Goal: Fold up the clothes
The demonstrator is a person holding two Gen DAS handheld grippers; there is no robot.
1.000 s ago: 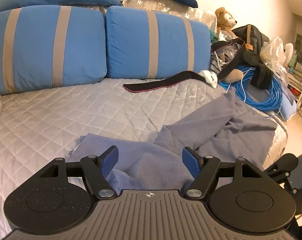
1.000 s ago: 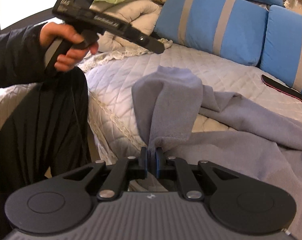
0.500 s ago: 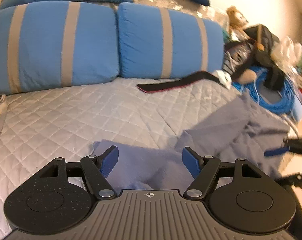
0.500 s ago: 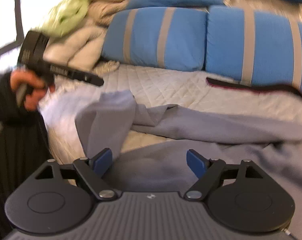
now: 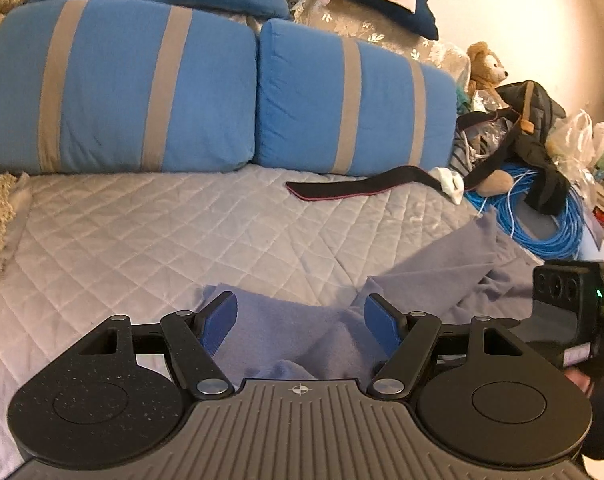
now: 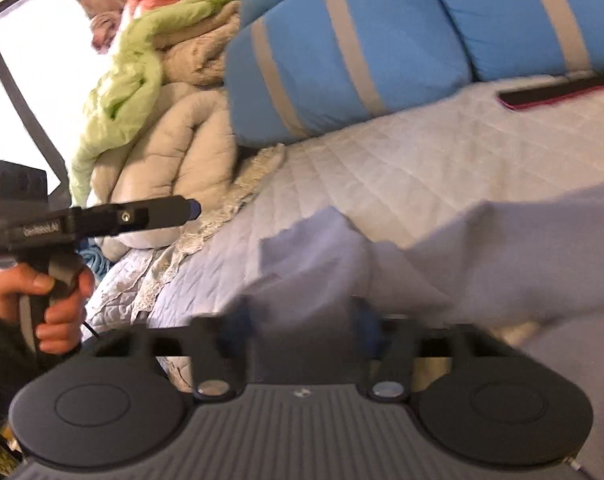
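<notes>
Both wrist views sit low over the bed (image 5: 142,240), sharing blue pillows (image 5: 354,100).

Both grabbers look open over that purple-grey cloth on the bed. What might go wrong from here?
1. The garment lies bunched between the open left gripper, so it may pinch several layers and fold crookedly.
2. The right gripper looks blurred, as if moving; it may grab the wrong spot.
3. The cloth's far end reaches toward the blue cable and black strap, which a drag might snag.

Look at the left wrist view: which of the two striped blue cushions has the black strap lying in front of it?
The right-hand striped cushion. The black strap lies on the quilt just below it; the left-hand striped cushion has only bare quilt before it.
</notes>
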